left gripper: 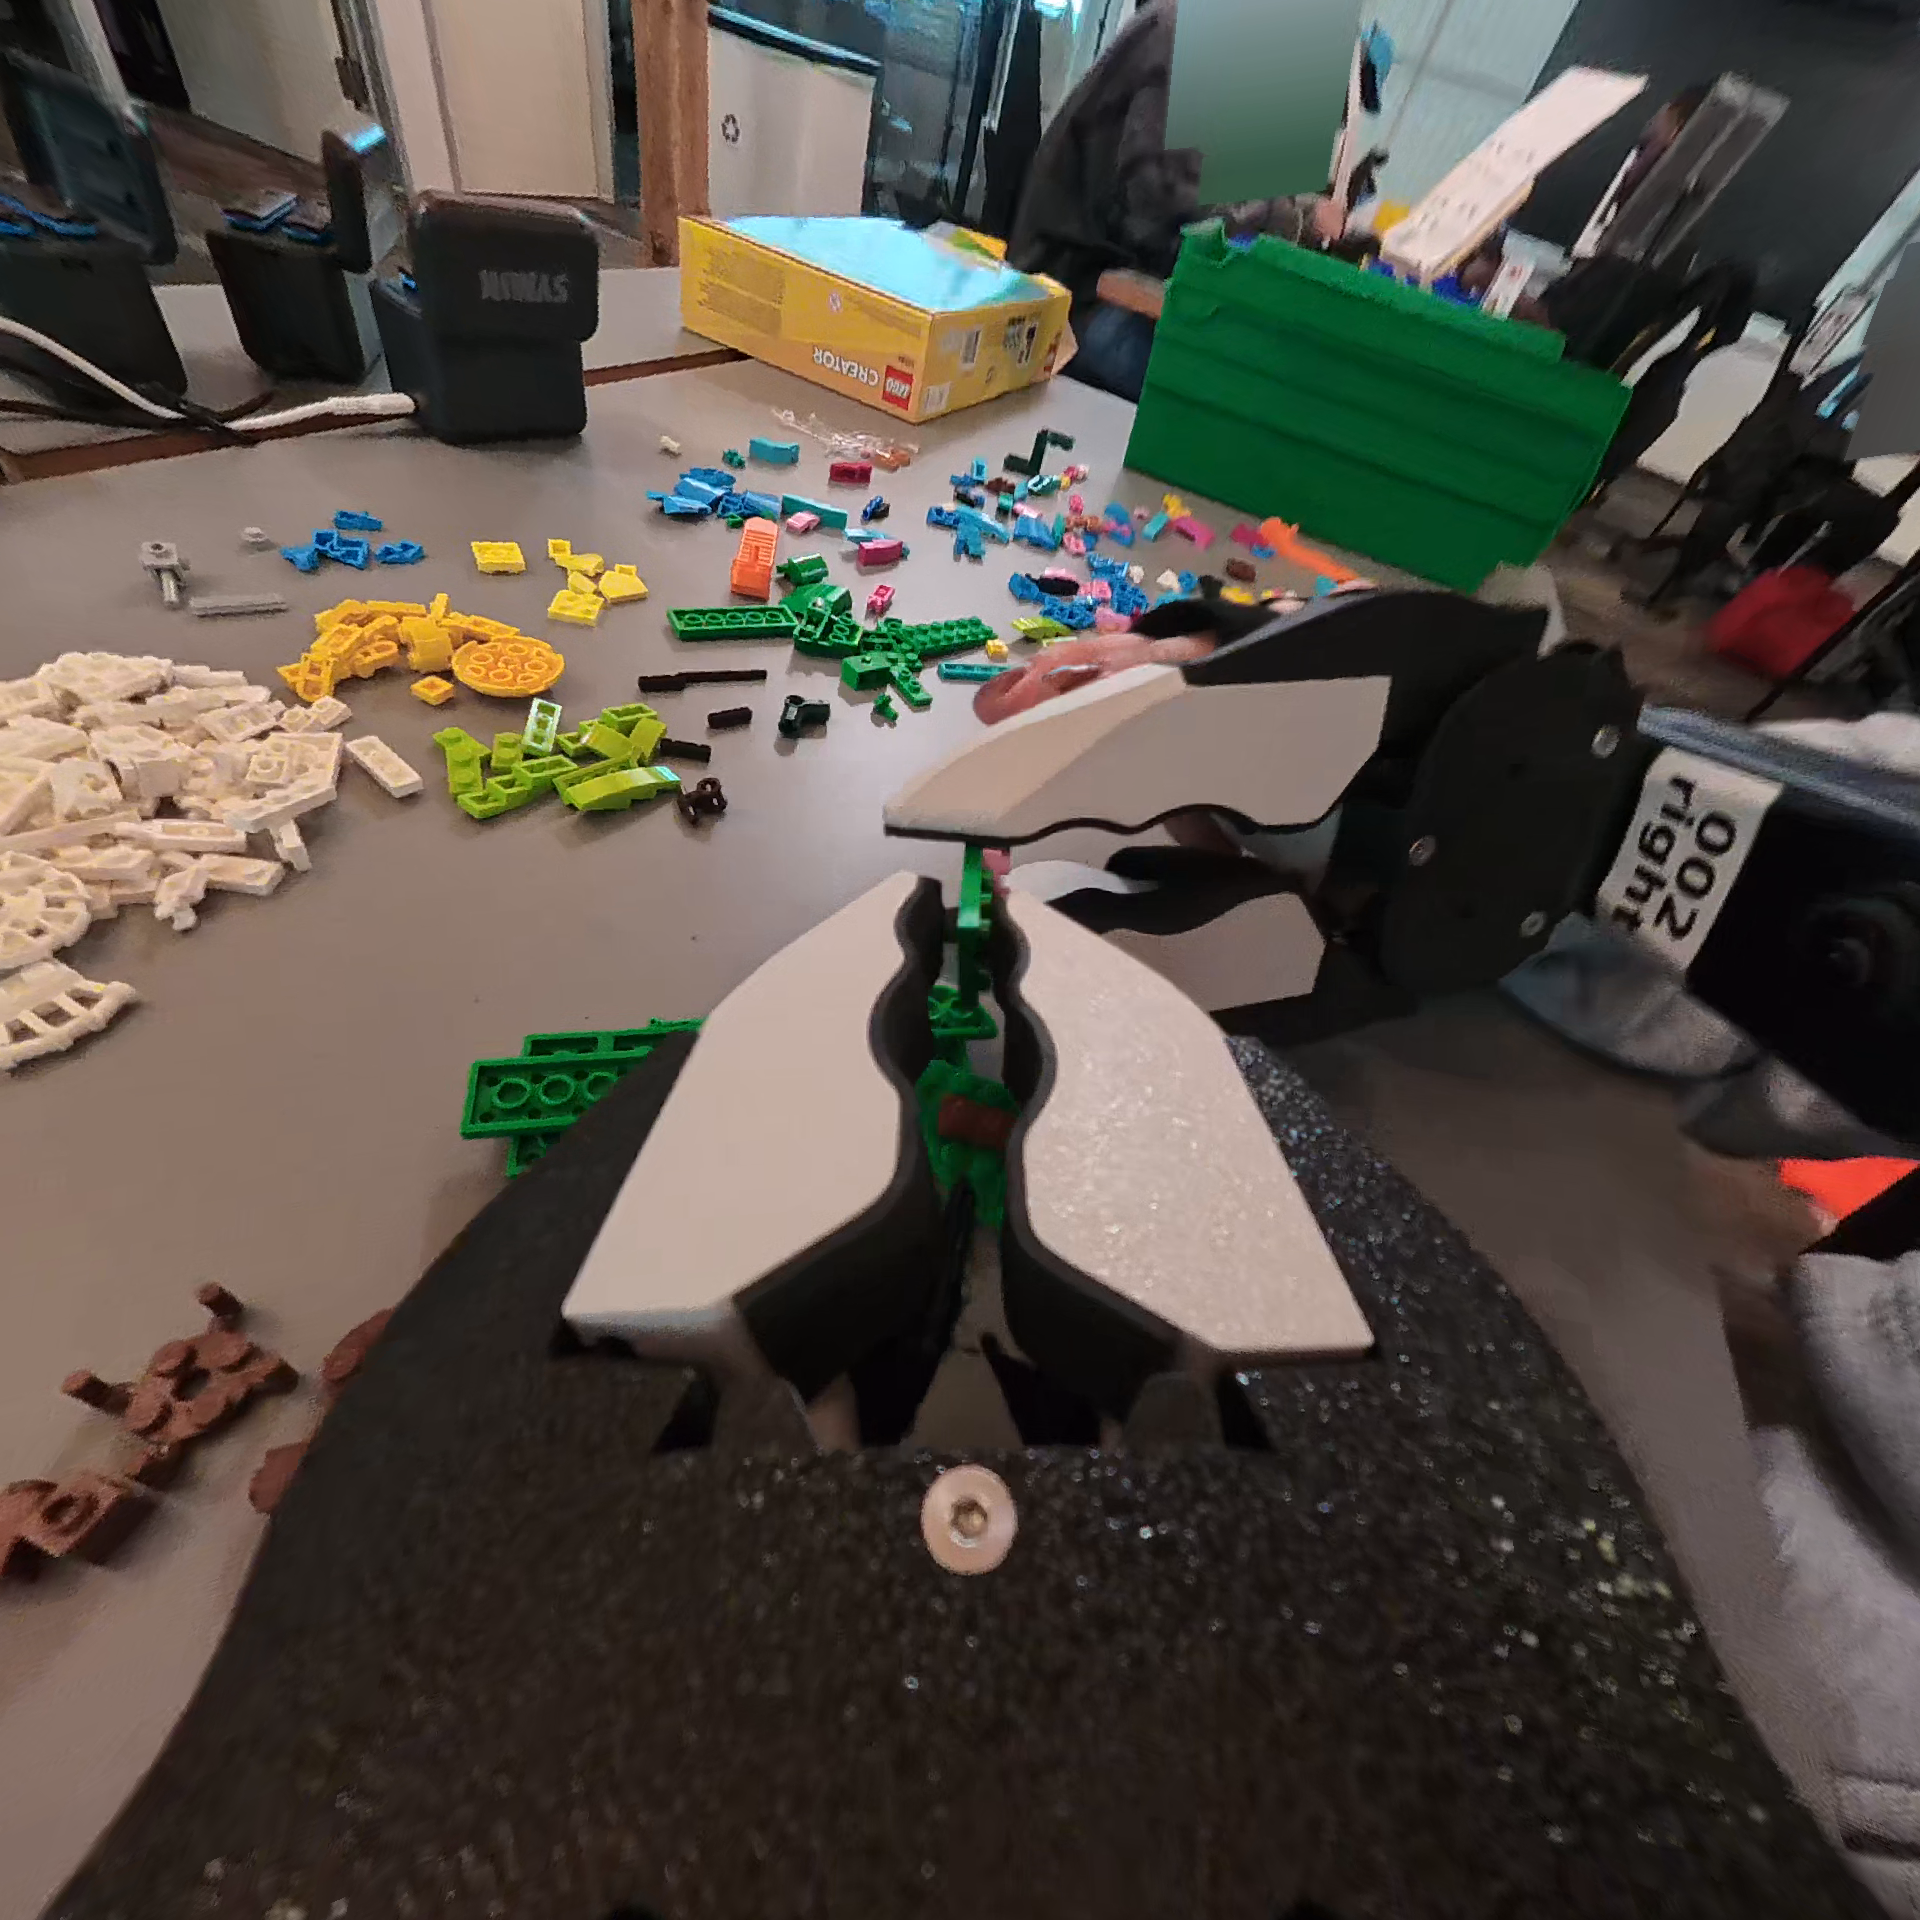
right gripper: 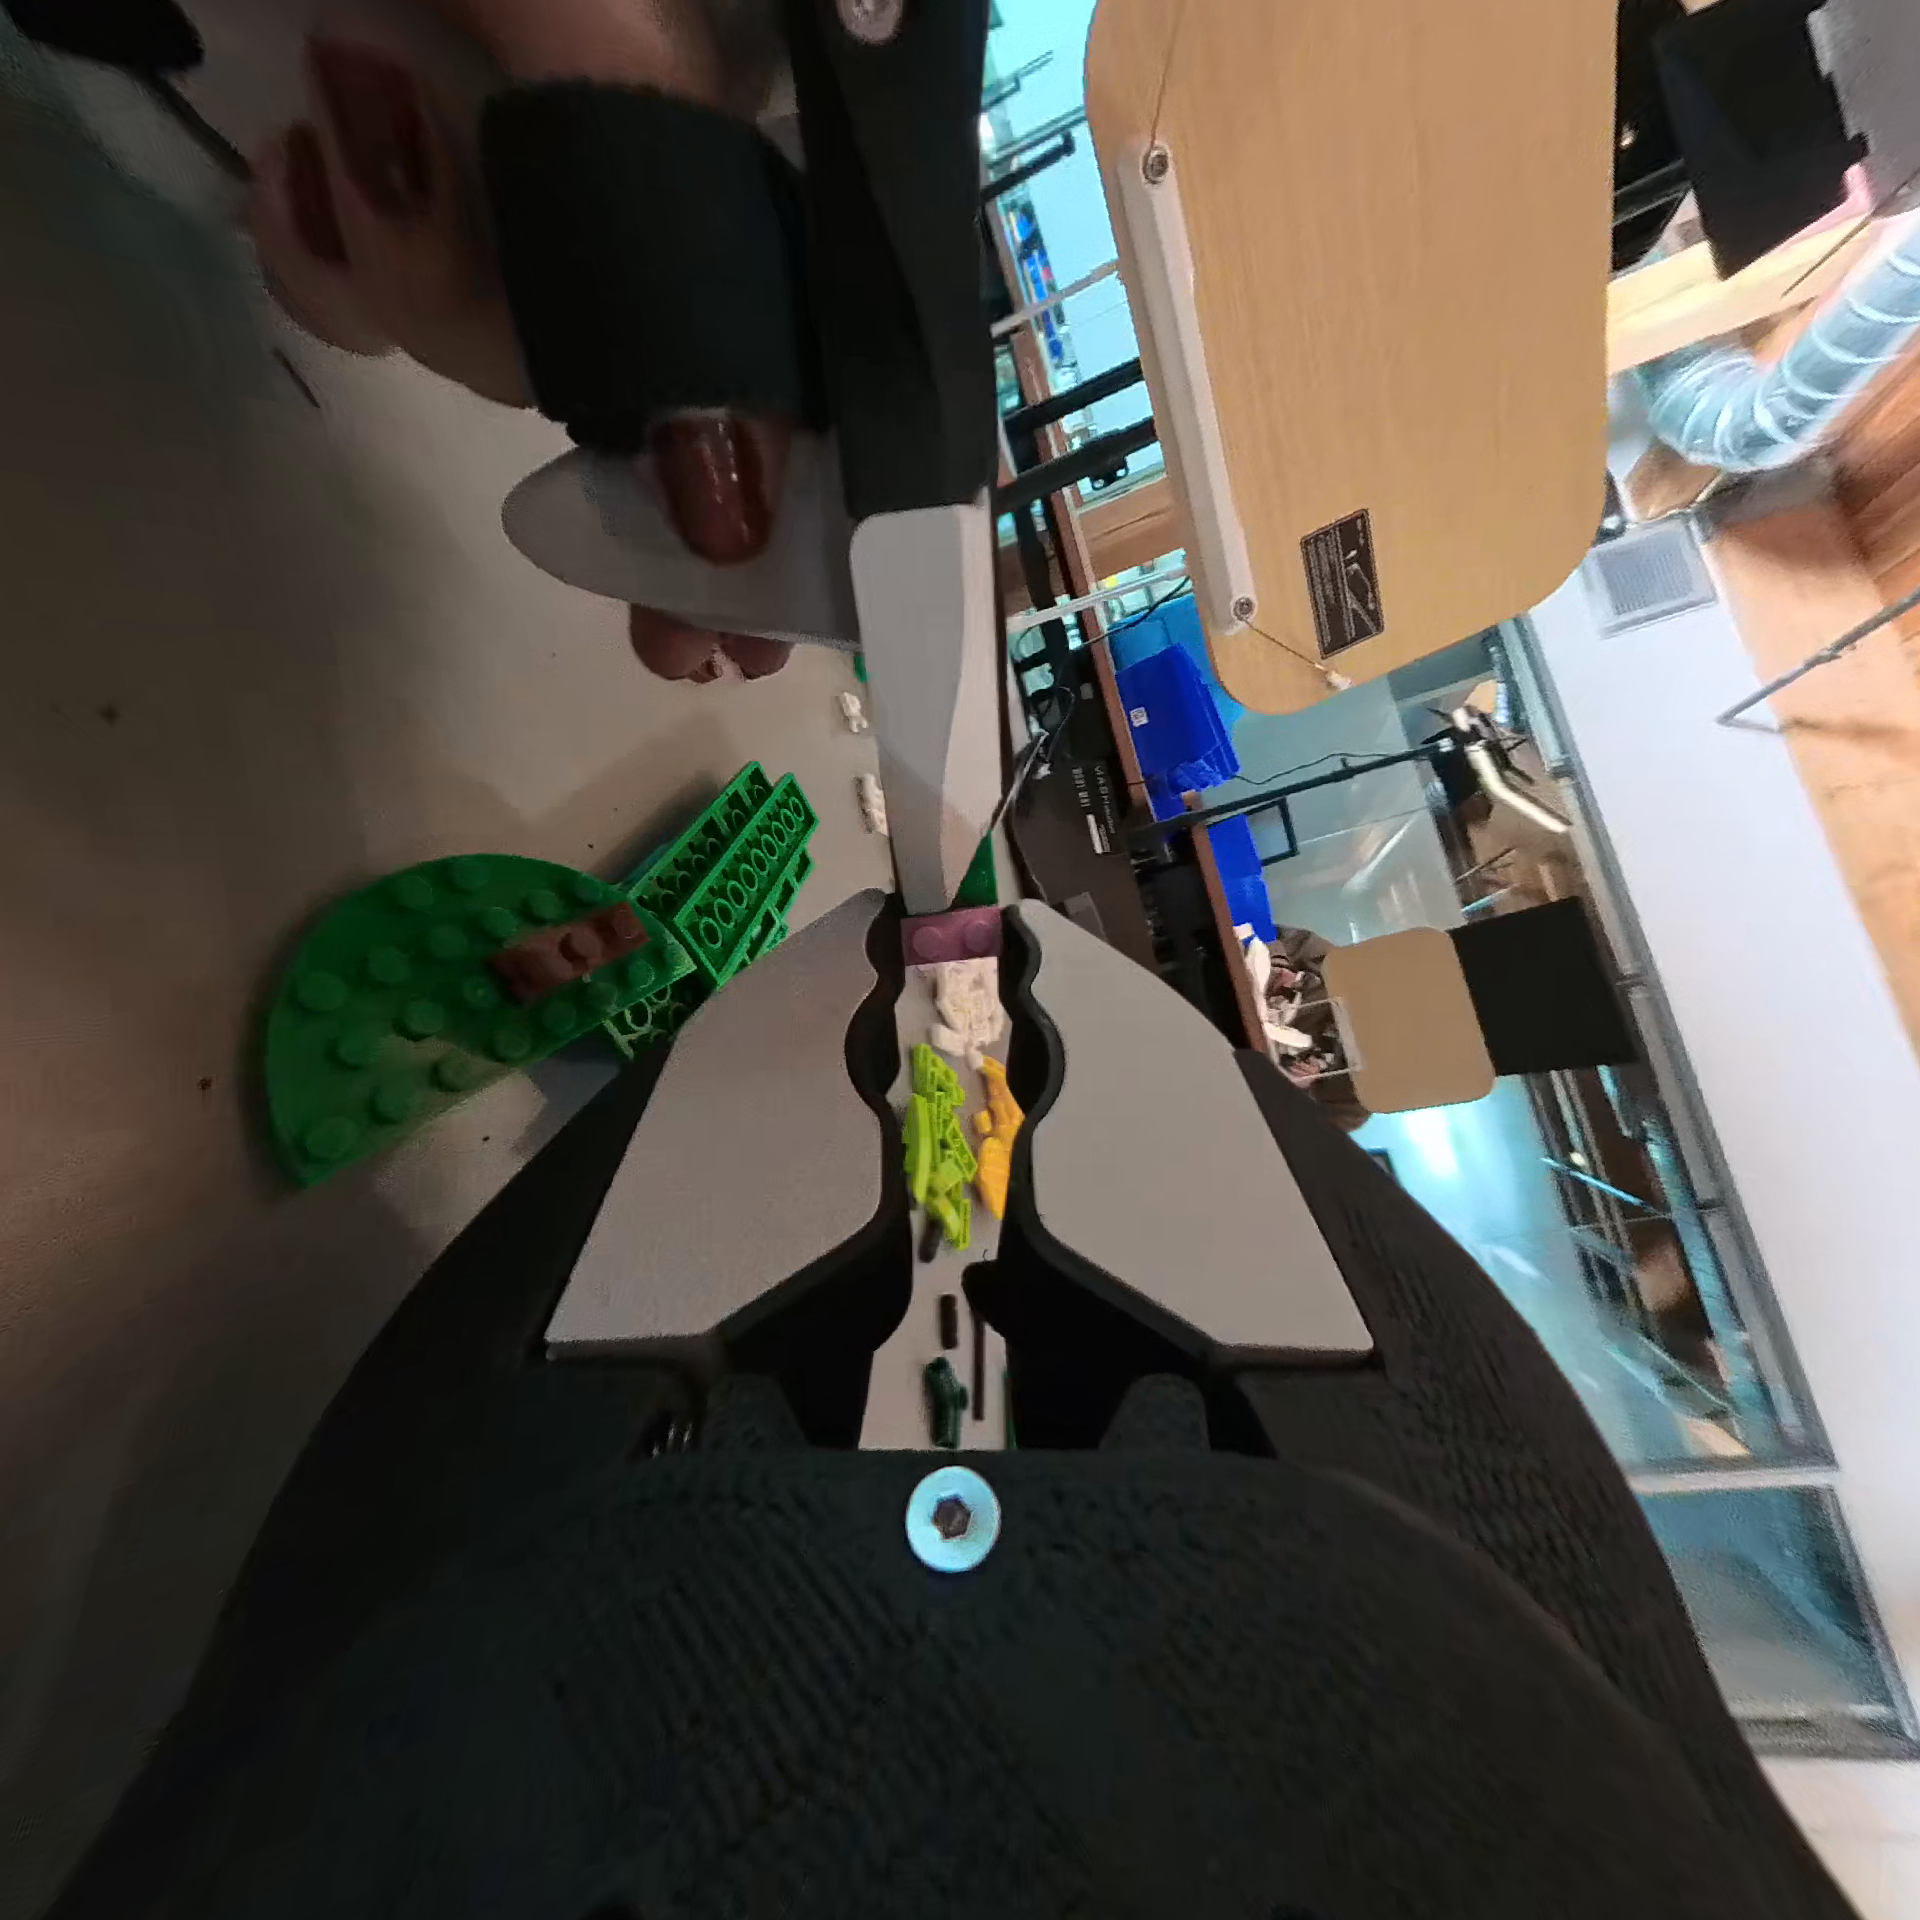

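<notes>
Green brick plate (left gripper: 974, 914) stands on edge between the pads of the left gripper (left gripper: 961, 904), which pinches it above the tabletop (left gripper: 520, 935), with white bricks (left gripper: 135, 769) spread toward the left edge. Just right, the right gripper (right gripper: 951, 930) clamps a small pink brick (right gripper: 951, 938) against that plate's top.

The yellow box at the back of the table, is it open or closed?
Open. The yellow box lies on its side on the table, and an end flap sticks out loose at the right corner.
</notes>
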`<act>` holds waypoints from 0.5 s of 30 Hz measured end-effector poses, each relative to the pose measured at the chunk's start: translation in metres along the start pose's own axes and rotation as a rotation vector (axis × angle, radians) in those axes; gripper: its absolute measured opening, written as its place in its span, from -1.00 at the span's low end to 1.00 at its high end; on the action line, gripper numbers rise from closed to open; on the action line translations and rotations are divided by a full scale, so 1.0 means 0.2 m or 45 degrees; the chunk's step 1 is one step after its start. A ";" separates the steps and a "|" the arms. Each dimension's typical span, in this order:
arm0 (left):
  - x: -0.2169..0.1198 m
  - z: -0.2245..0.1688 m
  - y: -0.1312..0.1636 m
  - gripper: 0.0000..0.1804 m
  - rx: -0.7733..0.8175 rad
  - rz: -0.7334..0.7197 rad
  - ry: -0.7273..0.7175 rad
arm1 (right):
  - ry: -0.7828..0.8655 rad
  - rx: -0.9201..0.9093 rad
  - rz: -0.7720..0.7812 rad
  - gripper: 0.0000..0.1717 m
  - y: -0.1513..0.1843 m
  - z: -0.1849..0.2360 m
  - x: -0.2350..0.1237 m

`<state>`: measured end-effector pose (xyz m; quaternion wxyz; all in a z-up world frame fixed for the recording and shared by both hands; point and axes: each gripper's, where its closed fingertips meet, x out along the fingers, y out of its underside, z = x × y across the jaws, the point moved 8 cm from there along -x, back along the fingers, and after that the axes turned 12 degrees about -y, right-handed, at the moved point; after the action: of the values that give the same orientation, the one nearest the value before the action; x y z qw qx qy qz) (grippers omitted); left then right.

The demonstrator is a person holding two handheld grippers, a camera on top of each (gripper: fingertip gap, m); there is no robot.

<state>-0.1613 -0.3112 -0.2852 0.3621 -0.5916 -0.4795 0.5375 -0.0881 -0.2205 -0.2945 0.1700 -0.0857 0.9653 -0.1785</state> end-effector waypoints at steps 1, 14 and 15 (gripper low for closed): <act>0.00 -0.01 0.00 -0.94 0.036 -0.003 0.016 | -0.020 0.019 -0.009 -0.81 0.00 0.00 0.00; -0.01 0.01 -0.03 -0.94 -0.519 -0.144 0.249 | 0.447 -0.596 0.159 -0.82 -0.04 -0.02 -0.01; -0.01 0.01 -0.03 -0.94 -0.553 -0.144 0.273 | 0.475 -0.626 0.152 -0.81 -0.04 -0.02 -0.01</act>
<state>-0.1651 -0.3121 -0.2795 0.3047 -0.6814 -0.5751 0.3350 -0.0860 -0.2265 -0.2876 -0.0257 -0.0331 0.9974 0.0578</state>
